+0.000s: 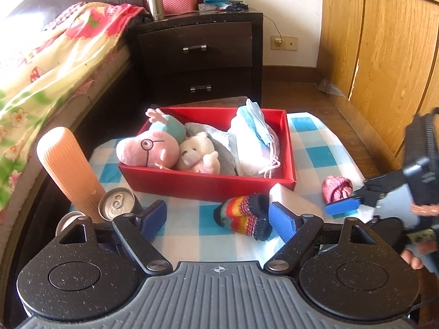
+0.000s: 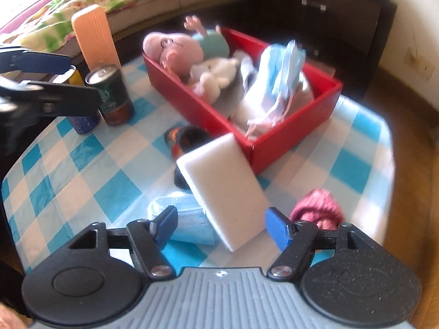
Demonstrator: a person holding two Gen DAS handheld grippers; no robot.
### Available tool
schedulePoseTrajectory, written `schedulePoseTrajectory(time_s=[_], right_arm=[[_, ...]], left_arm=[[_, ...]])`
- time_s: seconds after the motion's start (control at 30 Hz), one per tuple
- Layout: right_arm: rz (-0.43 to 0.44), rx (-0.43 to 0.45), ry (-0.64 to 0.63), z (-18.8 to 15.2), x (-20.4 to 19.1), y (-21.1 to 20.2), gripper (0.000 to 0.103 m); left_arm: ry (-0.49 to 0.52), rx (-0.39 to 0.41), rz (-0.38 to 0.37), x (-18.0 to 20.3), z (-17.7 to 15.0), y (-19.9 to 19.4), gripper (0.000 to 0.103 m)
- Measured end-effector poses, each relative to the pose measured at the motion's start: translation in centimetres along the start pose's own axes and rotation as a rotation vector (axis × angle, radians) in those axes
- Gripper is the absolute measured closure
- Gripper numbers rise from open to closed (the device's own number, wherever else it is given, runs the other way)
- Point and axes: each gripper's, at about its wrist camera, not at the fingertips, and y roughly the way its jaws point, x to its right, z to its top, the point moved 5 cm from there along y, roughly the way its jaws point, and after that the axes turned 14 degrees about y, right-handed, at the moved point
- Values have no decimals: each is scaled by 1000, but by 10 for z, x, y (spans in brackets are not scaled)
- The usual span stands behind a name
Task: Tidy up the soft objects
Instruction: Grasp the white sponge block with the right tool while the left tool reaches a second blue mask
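A red box [image 1: 208,186] on the checked cloth holds a pink pig plush [image 1: 148,148], a cream bear [image 1: 194,150], a grey towel and a stack of face masks [image 1: 252,137]. In front of it lie a striped sock [image 1: 244,216], a white sponge [image 2: 227,192], a maroon knitted piece [image 2: 318,208] and a blue face mask [image 2: 186,219]. My left gripper [image 1: 218,219] is open, low over the cloth, with the sock just ahead of its right finger. My right gripper [image 2: 221,227] is open around the sponge's near end, and a gap shows at its left pad.
An orange ribbed cylinder [image 1: 68,164] and drink cans [image 1: 118,203] stand at the cloth's left edge. A bed [image 1: 41,68] runs along the left, a dark nightstand [image 1: 203,54] stands behind the box, and a wooden wardrobe [image 1: 384,54] is on the right.
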Motion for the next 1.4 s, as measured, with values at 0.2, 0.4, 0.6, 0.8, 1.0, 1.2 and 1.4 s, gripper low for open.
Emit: schedulePoseTrajectory(time_s=[0.2, 0.4, 0.6, 0.8, 1.0, 1.2, 1.4], right_arm=[[38, -50, 45, 4, 0, 22, 54], [50, -76, 110, 10, 0, 30, 62], [91, -93, 204, 10, 5, 13, 96], [104, -79, 213, 4, -1, -5, 103], [161, -36, 247, 4, -1, -32, 103], [119, -15, 186, 13, -3, -17, 100], [25, -38, -115, 17, -23, 20, 43]], left_arm=[[14, -6, -21, 3, -3, 1, 23], [19, -18, -25, 3, -8, 2, 23], [27, -21, -29, 5, -9, 1, 22], [28, -47, -40, 7, -14, 8, 22], [26, -96, -85, 12, -24, 20, 22], [-15, -106, -135, 10, -24, 22, 22], [-57, -139, -201, 4, -32, 29, 21]])
